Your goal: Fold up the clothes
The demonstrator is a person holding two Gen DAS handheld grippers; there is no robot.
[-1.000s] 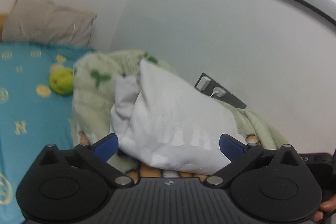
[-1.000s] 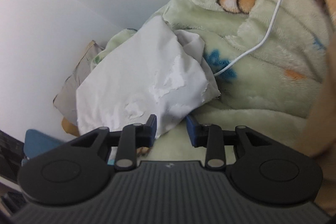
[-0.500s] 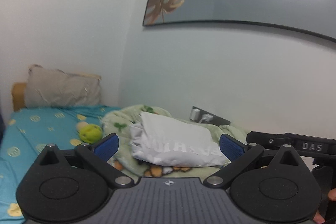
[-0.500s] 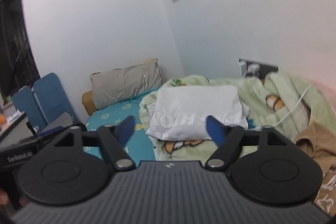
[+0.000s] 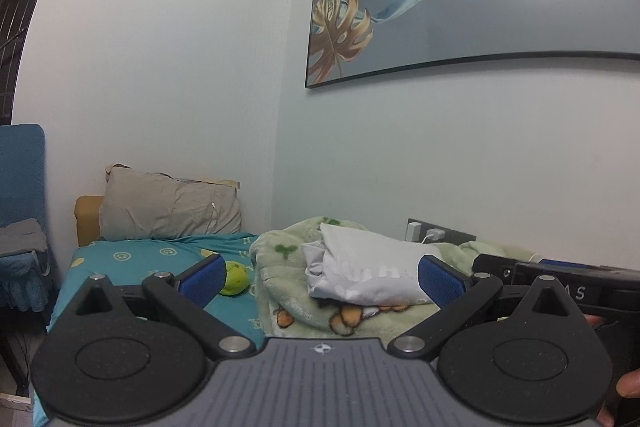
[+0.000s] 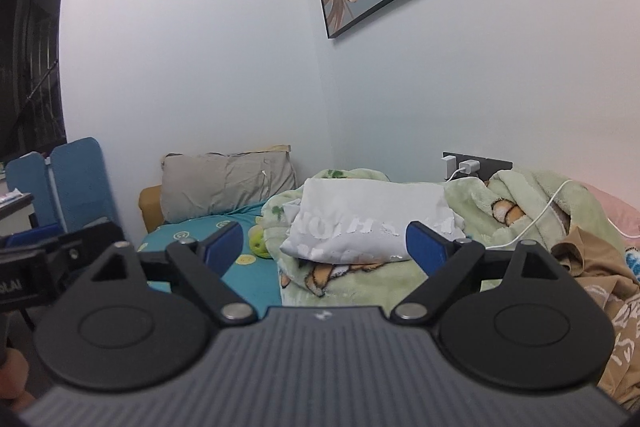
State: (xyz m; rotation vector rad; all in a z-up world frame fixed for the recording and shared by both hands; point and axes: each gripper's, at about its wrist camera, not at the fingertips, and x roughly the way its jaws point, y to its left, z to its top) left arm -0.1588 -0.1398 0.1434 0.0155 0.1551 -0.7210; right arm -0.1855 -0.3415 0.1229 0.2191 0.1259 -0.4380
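A folded white shirt [image 5: 368,267] with cracked white lettering lies on a green fleece blanket [image 5: 288,259] against the wall. In the right wrist view the same shirt [image 6: 368,223] rests flat on the blanket [image 6: 360,287]. My left gripper [image 5: 320,281] is open and held back from the shirt, with nothing between its blue pads. My right gripper [image 6: 325,250] also stands wide, its jaws closing slightly, nothing between them, and it is well short of the shirt. A brown printed garment [image 6: 600,267] lies crumpled at the right.
A grey pillow [image 5: 168,207] leans at the head of the teal sheet [image 5: 140,259], with a green ball [image 5: 236,279] beside the blanket. A white charger cable [image 6: 540,223] runs from the wall socket [image 6: 468,167] across the blanket. Blue chairs [image 6: 76,179] stand left.
Both grippers have drawn back and risen away from the shirt, and the views have levelled. The right gripper, nearly shut at the shirt's edge before, has opened wide and let it go.
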